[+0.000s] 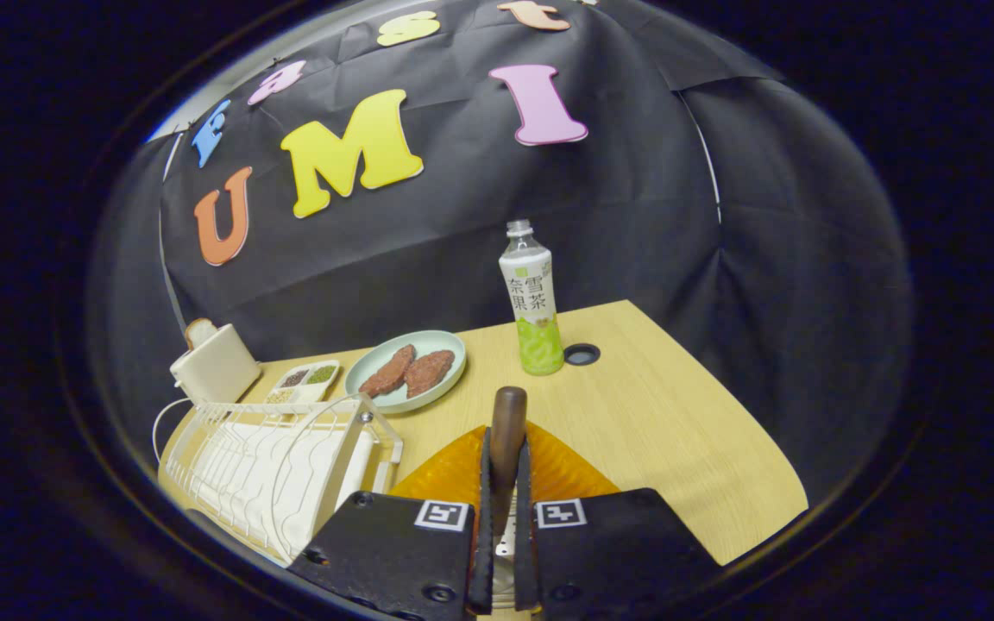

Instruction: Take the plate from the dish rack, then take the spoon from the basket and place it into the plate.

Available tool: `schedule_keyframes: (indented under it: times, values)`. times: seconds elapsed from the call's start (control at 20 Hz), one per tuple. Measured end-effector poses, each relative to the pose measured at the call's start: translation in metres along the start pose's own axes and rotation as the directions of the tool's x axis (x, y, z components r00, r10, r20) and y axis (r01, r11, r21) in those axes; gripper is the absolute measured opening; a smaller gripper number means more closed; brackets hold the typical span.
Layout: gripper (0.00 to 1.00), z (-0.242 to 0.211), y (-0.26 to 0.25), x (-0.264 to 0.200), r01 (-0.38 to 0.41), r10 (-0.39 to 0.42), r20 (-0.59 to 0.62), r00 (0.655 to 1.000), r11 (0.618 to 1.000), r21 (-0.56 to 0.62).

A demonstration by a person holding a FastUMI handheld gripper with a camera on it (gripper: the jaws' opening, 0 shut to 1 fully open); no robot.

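My gripper [504,483] is shut on the spoon, both black fingers [485,483] pressing on its dark brown wooden handle [507,423], which sticks up and forward between them. Its bowl end is hidden down between the fingers. Right under and just ahead of the fingers lies the amber ribbed plate [562,470] on the wooden table. The white wire dish rack [273,466] stands to the left of the fingers, with no plate in its slots.
A pale green plate [445,349] with two brown patties sits beyond the rack. Beside it are a small white tray of grains [305,379] and a white toaster [217,362]. A tea bottle [536,302] and a round cable hole [581,354] lie ahead.
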State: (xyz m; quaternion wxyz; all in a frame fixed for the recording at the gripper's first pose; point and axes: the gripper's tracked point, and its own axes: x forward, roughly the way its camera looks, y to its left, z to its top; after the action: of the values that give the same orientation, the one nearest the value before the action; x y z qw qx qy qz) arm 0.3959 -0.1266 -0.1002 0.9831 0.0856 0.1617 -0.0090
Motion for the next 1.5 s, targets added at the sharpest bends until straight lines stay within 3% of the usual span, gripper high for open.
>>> schedule_keyframes:
  times: [0.45,0.6,0.75,1.1,1.5]
  values:
    - [0.14,0.062,0.028,-0.085,0.050,-0.031,0.224,0.974,0.995,-0.083]
    - [0.13,0.070,0.061,-0.134,-0.018,0.048,0.263,0.964,0.993,-0.116]
    - [0.13,0.071,0.078,-0.175,-0.034,0.069,0.295,0.953,0.992,-0.121]
    - [0.13,0.009,0.138,-0.259,-0.076,0.127,0.334,0.934,0.984,-0.160]
    - [0.17,-0.091,0.202,-0.275,-0.113,0.174,0.316,0.933,0.973,-0.202]
